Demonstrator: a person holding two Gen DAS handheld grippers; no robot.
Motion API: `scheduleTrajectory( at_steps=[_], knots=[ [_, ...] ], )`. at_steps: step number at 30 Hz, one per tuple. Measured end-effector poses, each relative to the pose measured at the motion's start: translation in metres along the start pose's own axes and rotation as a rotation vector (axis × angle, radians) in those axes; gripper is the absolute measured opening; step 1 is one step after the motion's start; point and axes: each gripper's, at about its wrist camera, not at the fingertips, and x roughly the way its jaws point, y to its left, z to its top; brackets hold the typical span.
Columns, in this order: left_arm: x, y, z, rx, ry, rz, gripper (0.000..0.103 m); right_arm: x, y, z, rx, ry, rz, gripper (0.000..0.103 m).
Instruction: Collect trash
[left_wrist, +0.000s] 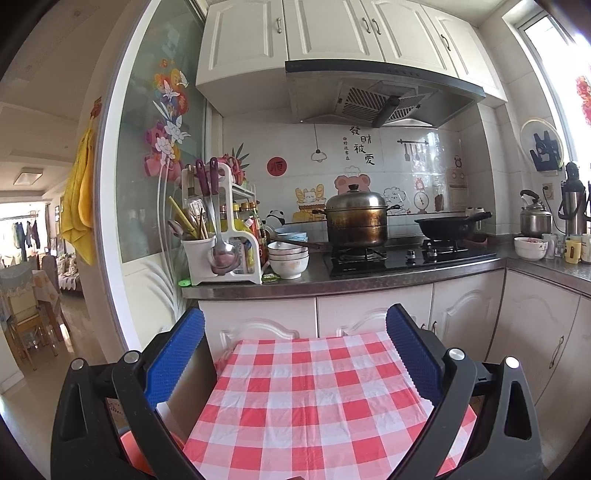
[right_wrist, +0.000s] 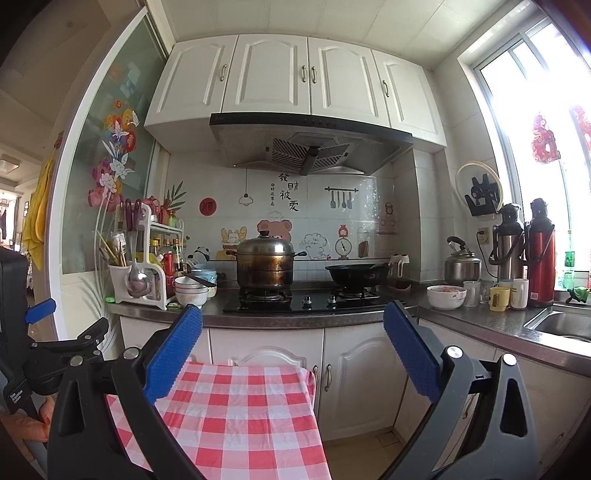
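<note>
While both the left tongs (left_wrist: 295, 332) and right tongs (right_wrist: 293, 332) hang wide open and empty above the checked table (left_wrist: 314, 398), no trash is visible there, so the search step appears unstarted and calls for locating litter first

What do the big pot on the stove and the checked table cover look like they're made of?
The pot looks like stainless steel: shiny lid, with the lower wall scorched brown. The table cover looks like thin plastic or coated cloth: red and white checks with a slight sheen and soft creases. I can't tell which.
</note>
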Motion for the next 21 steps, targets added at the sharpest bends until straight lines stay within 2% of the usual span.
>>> scheduleTrajectory(
  at_steps=[21],
  knots=[
    [0.017,0.014,-0.017,-0.009,0.043,0.032,0.098,0.016,0.017,-0.008,-0.014,0.038,0.021,0.099]
  ],
)
